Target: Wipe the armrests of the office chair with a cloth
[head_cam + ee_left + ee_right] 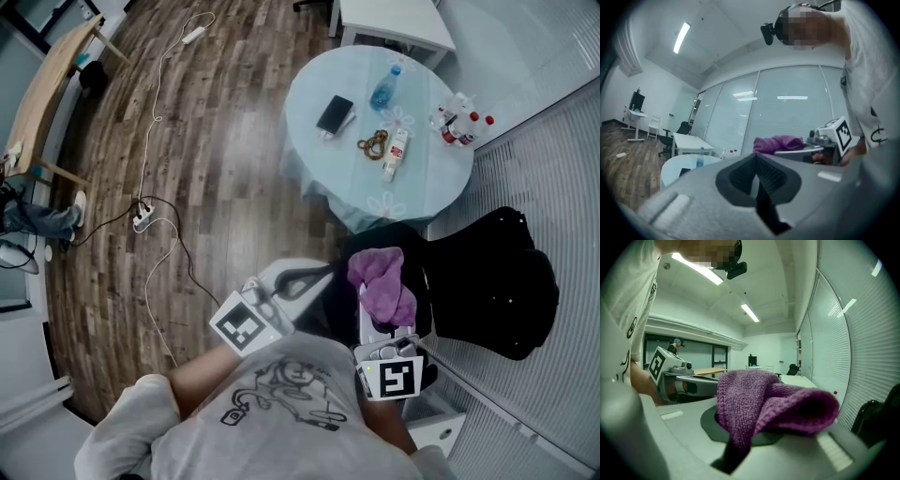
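Right gripper clamps purple cloth near chair.

The purple cloth hides the jaw tips of the right hand-held gripper and, apparently, one office chair armrest.

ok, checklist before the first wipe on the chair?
1. Cloth gripped: ok, right gripper shut on it.
2. Left gripper free: ok, shut, empty.
3. Chair close: ok, right beside the cloth.
4. Armrest located: cannot tell, chair reads as one black mass.
5. Cloth on armrest: not ok, it rests only on the gripper.
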`<action>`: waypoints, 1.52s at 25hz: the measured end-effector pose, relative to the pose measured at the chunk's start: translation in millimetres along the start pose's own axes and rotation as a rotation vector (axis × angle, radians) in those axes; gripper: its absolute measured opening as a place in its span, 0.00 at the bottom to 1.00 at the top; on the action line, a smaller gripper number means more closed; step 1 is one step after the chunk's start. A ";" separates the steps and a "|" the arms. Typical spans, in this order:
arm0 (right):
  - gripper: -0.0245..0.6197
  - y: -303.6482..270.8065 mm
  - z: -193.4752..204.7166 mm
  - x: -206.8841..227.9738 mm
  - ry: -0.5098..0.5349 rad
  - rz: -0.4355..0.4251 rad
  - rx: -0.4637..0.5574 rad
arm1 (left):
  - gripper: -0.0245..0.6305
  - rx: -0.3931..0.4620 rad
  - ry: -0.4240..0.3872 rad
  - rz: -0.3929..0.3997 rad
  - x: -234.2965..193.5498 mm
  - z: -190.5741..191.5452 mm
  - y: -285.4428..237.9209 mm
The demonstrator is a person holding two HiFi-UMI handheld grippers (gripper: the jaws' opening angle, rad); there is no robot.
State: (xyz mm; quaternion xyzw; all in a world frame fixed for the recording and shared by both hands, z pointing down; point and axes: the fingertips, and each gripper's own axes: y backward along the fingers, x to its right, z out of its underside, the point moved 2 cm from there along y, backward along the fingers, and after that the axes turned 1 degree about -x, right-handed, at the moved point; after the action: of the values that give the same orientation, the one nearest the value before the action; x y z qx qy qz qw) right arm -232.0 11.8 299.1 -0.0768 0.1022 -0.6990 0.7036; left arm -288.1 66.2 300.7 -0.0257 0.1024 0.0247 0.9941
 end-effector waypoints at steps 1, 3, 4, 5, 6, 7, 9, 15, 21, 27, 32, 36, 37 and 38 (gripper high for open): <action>0.09 -1.9 0.1 1.1 0.003 0.003 -0.002 | 0.04 0.000 0.005 0.002 -2.0 0.4 -1.3; 0.09 -6.2 1.7 3.5 0.004 0.011 -0.009 | 0.04 -0.006 0.010 0.011 -6.8 2.2 -3.6; 0.09 -8.7 2.8 4.6 0.001 0.015 -0.012 | 0.04 -0.011 0.010 0.017 -9.7 3.7 -4.8; 0.09 -11.2 4.5 5.6 -0.002 0.019 -0.016 | 0.04 -0.017 0.009 0.024 -12.6 5.4 -6.2; 0.09 -13.6 6.8 6.5 -0.004 0.022 -0.023 | 0.04 -0.022 0.011 0.031 -15.3 7.4 -7.6; 0.09 -15.9 9.5 7.4 -0.005 0.024 -0.031 | 0.04 -0.027 0.015 0.035 -17.8 9.7 -9.0; 0.09 -19.9 15.9 9.1 -0.009 0.028 -0.048 | 0.04 -0.040 0.023 0.041 -21.8 15.0 -11.8; 0.09 -33.7 41.6 12.9 -0.020 0.042 -0.092 | 0.04 -0.070 0.053 0.054 -35.6 36.5 -19.0; 0.09 -40.0 71.9 10.7 -0.065 0.069 -0.120 | 0.04 -0.099 0.083 0.079 -38.1 70.0 -20.4; 0.09 -40.8 96.1 17.1 -0.061 0.079 -0.152 | 0.04 -0.126 0.079 0.107 -40.2 93.8 -29.6; 0.09 -47.7 131.9 28.8 -0.044 0.074 -0.192 | 0.04 -0.128 0.053 0.129 -46.5 123.9 -43.8; 0.09 -63.8 165.7 36.4 -0.016 0.068 -0.234 | 0.04 -0.198 0.044 0.131 -57.4 161.6 -56.7; 0.09 -68.0 175.6 38.0 -0.006 0.064 -0.248 | 0.04 -0.212 0.050 0.129 -60.0 170.5 -59.8; 0.09 -72.4 185.9 39.7 0.001 0.059 -0.264 | 0.04 -0.218 0.055 0.130 -62.3 178.5 -62.7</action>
State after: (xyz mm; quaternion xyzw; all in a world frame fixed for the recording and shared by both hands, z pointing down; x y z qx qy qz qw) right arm -255.3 -35.2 495.7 -0.1655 0.1956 -0.6585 0.7076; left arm -309.5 10.9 490.9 -0.1274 0.1279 0.0992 0.9786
